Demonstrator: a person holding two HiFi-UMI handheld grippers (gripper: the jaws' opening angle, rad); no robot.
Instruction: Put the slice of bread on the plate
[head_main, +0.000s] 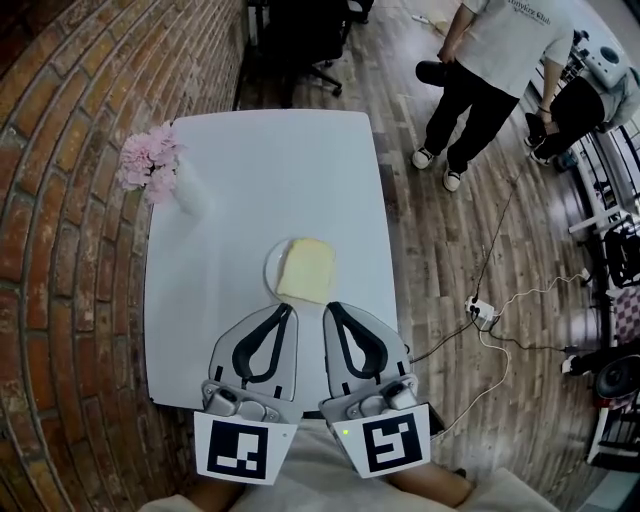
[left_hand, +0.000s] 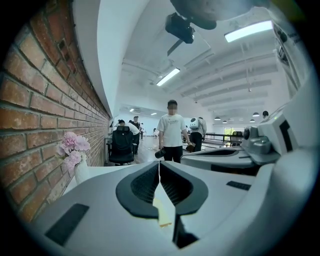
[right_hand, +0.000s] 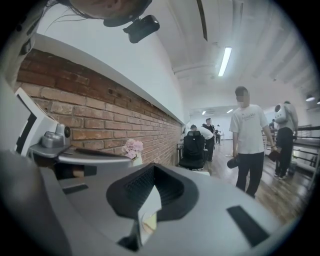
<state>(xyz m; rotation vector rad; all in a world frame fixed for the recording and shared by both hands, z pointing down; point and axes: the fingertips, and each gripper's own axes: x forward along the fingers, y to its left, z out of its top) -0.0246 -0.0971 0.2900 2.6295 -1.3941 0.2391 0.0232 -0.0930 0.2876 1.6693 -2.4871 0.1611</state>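
A pale yellow slice of bread lies on a small white plate near the middle of the white table. My left gripper and right gripper hang side by side just in front of the plate, their tips near the bread's near edge. Both are shut with nothing between the jaws. Through the gap under the closed jaws, a sliver of bread shows in the left gripper view, and a bit of bread in the right gripper view.
A white vase of pink flowers stands at the table's far left, beside the brick wall. A person stands on the wooden floor beyond the table's far right corner. A power strip with cables lies on the floor to the right.
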